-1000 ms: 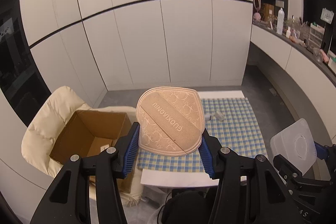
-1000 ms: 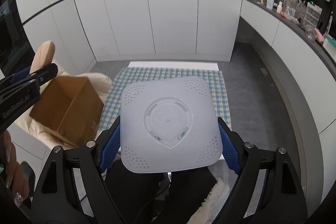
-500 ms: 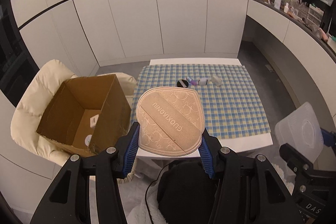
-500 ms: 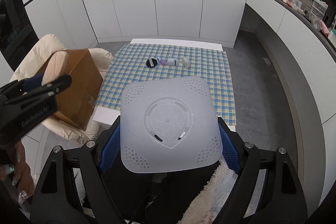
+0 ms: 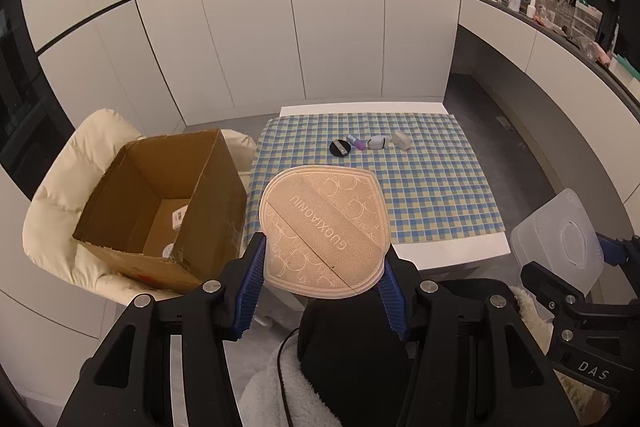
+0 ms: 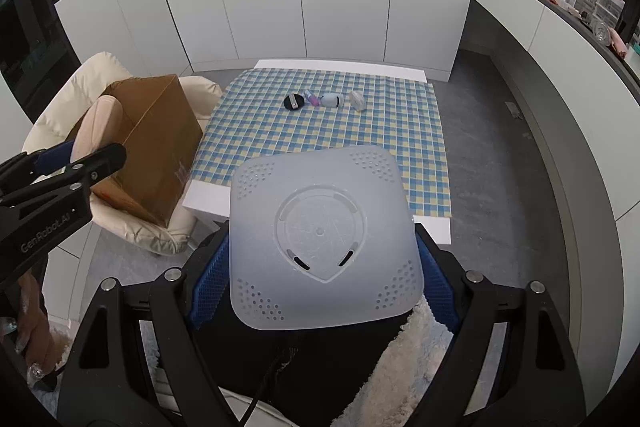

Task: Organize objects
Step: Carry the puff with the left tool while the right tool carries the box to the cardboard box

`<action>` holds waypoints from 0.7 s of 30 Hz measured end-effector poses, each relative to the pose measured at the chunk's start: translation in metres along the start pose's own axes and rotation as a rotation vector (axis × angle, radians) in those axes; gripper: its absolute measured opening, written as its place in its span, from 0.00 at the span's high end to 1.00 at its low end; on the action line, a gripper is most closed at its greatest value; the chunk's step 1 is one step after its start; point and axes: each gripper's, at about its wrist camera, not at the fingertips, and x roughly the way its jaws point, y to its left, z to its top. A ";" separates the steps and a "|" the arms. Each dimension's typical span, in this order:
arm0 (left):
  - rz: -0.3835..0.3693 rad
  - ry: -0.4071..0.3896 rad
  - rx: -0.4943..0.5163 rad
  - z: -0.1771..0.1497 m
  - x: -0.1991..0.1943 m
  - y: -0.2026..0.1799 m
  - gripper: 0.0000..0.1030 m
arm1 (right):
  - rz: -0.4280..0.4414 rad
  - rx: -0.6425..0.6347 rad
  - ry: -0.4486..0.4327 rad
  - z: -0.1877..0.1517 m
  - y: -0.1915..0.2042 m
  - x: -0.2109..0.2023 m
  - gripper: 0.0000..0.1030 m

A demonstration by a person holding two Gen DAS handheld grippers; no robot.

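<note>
Now left jaws pinching tan pad [image 5: 324, 231], right jaws frosted lid [image 6: 324, 243], both short of table edge [image 6: 208, 201].

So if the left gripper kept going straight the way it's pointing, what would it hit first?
Probably the near edge of the table, where the checked cloth ends. The left gripper holds a beige pad that hides that line, so depth is uncertain. The cardboard box sits off to its left.

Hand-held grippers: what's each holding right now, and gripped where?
Left hand-held gripper: beige embossed pad, clamped across its near side edges. Right hand-held gripper: translucent white plastic lid, clamped by its two opposite side edges.
</note>
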 end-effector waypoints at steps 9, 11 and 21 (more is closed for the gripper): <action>-0.013 -0.010 0.014 -0.008 -0.010 -0.005 0.49 | -0.007 -0.006 0.005 -0.009 0.003 -0.003 0.18; -0.011 -0.012 0.019 -0.010 -0.011 -0.005 0.49 | -0.010 -0.008 0.003 -0.010 0.003 -0.005 0.18; -0.016 -0.041 -0.013 -0.013 -0.024 0.002 0.49 | -0.016 -0.029 -0.005 -0.014 0.009 -0.010 0.18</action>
